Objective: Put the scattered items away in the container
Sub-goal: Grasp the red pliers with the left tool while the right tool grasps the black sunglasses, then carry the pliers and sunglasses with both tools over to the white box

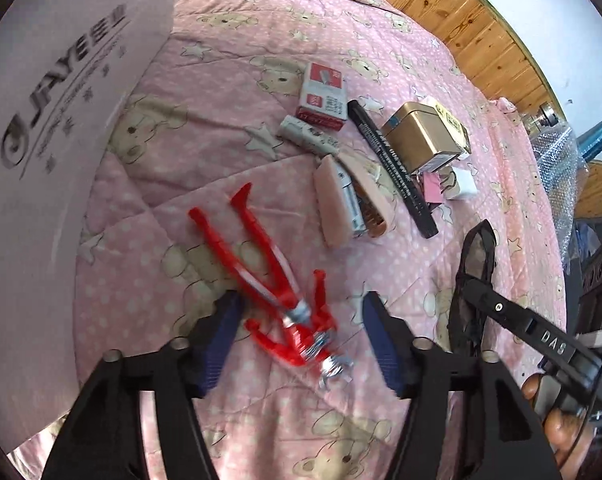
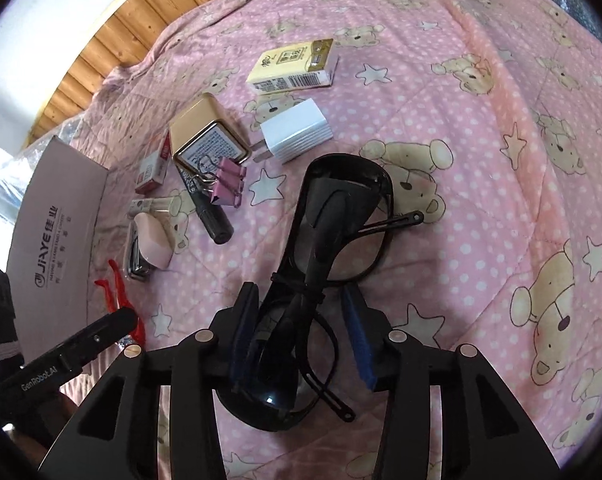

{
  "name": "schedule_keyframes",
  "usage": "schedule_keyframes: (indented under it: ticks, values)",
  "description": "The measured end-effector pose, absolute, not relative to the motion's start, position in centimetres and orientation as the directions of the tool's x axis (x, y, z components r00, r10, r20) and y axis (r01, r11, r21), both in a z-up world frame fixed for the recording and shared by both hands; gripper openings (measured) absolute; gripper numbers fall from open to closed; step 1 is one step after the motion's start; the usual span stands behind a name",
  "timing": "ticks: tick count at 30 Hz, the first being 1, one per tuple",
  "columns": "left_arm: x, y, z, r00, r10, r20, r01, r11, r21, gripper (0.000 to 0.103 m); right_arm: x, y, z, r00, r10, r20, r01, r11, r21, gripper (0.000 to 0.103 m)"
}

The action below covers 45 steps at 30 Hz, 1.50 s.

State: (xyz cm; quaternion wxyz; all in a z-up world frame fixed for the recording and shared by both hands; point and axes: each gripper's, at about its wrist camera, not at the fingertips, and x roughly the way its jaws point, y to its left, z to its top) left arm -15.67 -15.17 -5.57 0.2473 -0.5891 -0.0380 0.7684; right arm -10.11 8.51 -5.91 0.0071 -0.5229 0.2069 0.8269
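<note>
On the pink quilt [image 2: 481, 128] the scattered items lie in two groups, with the cardboard box [image 1: 61, 160] standing at the left edge as the container.

Left gripper [image 1: 299, 340]: jaws wide open, holding nothing. The red toy figure [image 1: 273, 280] lies between them, legs pointing away, its torso and head nearest the camera. It appears to be light, rigid plastic with thin limbs that may flex or snap. Recommended hold: across the torso, not the legs.

Right gripper [image 2: 301, 336]: jaws open around the black glasses [image 2: 333, 248], which lie folded on the quilt. Whether the pads touch the frame cannot be told; no grip is evident. The glasses are light, with smooth lenses that may slip and thin arms that bend easily. Recommended hold: across the frame at the bridge or hinge, with gentle pressure.

Remaining items, near one another beyond the toy: pink stapler [image 1: 349, 200], black marker [image 1: 393, 168], gold tin [image 1: 421, 136], red-and-white carton [image 1: 325, 96], white charger [image 2: 297, 130], pink binder clips [image 2: 229, 184], yellow pack [image 2: 293, 66]. None is in the box yet.
</note>
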Motion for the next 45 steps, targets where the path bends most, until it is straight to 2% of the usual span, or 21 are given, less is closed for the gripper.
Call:
schedule_keyframes:
  ticks: [1, 2, 3, 8, 13, 23, 45]
  values:
    - [-15.7, -14.5, -5.6, -0.198, 0.41, -0.89, -0.351, -0.878, -0.327, 0.069, -10.1, 8.3, -5.8, -0.454, -0.192, -0.87, -0.216, -0.924, 0.317, 0.04]
    - [-15.7, -14.2, -5.7, -0.213, 0.398, -0.892, -0.368, -0.879, -0.304, 0.061, -10.1, 8.2, -5.8, -0.452, -0.206, -0.868, -0.201, -0.924, 0.324, 0.023]
    - [-15.6, -13.7, -5.7, -0.226, 0.397, -0.89, -0.391, -0.873, -0.29, 0.024, -10.0, 8.3, -5.8, -0.448, -0.228, -0.865, -0.197, -0.918, 0.344, 0.021]
    - [-15.2, -14.5, -4.6, -0.195, 0.473, -0.859, -0.419, -0.832, -0.363, 0.017, -8.8, 9.1, -5.0, -0.468, -0.269, -0.841, -0.185, -0.902, 0.391, 0.02]
    - [-14.4, -15.8, -3.2, -0.195, 0.519, -0.832, -0.431, -0.807, -0.403, 0.017, -8.5, 8.6, -4.1, -0.483, -0.301, -0.822, -0.169, -0.889, 0.425, 0.02]
    - [-13.8, -15.3, -0.5, -0.231, 0.534, -0.813, -0.459, -0.797, -0.393, 0.017, -8.2, 6.7, -2.9, -0.488, -0.358, -0.796, -0.105, -0.882, 0.46, 0.02]
    - [-12.2, -17.1, 4.3, -0.314, 0.582, -0.75, -0.498, -0.774, -0.392, 0.017, -7.6, 1.6, 2.4, -0.534, -0.34, -0.774, 0.018, -0.92, 0.391, 0.02]
